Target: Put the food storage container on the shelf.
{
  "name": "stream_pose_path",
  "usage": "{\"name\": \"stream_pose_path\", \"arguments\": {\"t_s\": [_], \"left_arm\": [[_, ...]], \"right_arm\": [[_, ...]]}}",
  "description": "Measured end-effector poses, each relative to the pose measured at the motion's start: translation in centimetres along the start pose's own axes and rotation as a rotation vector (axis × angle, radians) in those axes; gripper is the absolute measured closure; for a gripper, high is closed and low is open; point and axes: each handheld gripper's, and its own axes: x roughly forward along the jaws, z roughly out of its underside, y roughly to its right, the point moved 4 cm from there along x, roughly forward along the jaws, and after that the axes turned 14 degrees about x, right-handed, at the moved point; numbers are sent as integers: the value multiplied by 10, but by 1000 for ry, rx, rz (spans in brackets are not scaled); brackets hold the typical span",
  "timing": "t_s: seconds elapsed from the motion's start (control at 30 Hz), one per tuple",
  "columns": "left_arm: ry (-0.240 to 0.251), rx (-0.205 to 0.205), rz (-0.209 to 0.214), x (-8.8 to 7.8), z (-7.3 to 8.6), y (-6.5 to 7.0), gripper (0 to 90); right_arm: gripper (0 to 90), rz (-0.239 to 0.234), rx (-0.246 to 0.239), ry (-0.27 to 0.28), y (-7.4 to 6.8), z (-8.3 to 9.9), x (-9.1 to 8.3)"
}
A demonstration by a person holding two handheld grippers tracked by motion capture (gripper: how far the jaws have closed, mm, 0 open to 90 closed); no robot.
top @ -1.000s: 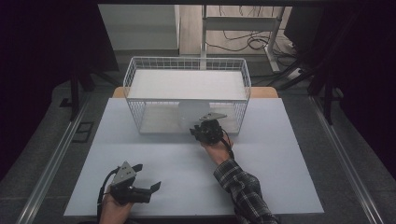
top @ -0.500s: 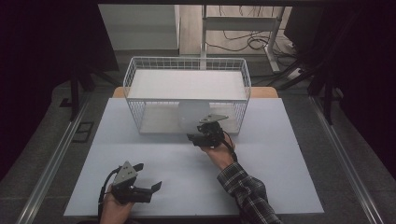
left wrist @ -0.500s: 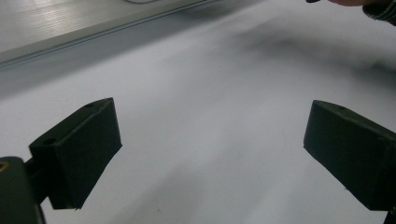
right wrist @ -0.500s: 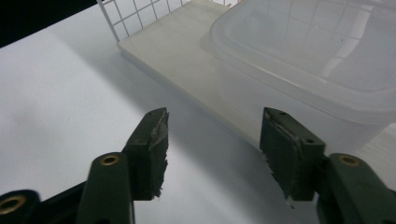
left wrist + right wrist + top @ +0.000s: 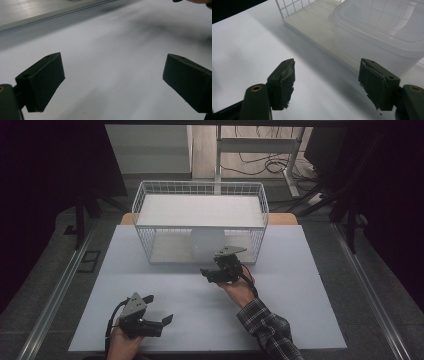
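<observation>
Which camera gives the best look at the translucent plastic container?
The right gripper view: the translucent plastic container sits close, rim and wall clear. The high view shows it small, behind rack wire. The left gripper view faces bare table.

The right tongs (image 5: pixel 206 272) are pointing leftward over the desk (image 5: pixel 310 285), jaws having just been opening, nothing between them. The plaid-sleeved right forearm (image 5: pixel 265 325) is reaching in from below. The left tongs (image 5: pixel 167 319) are resting low, apparently on the desk, jaws spread wide and empty.
</observation>
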Motion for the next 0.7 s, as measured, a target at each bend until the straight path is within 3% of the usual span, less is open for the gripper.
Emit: {"name": "stream_pose_path", "arguments": {"t_s": [0.7], "left_arm": [[-11,-20,20,2,1,0,34]], "right_arm": [[51,-7,15,-32,1,31,-35]]}}
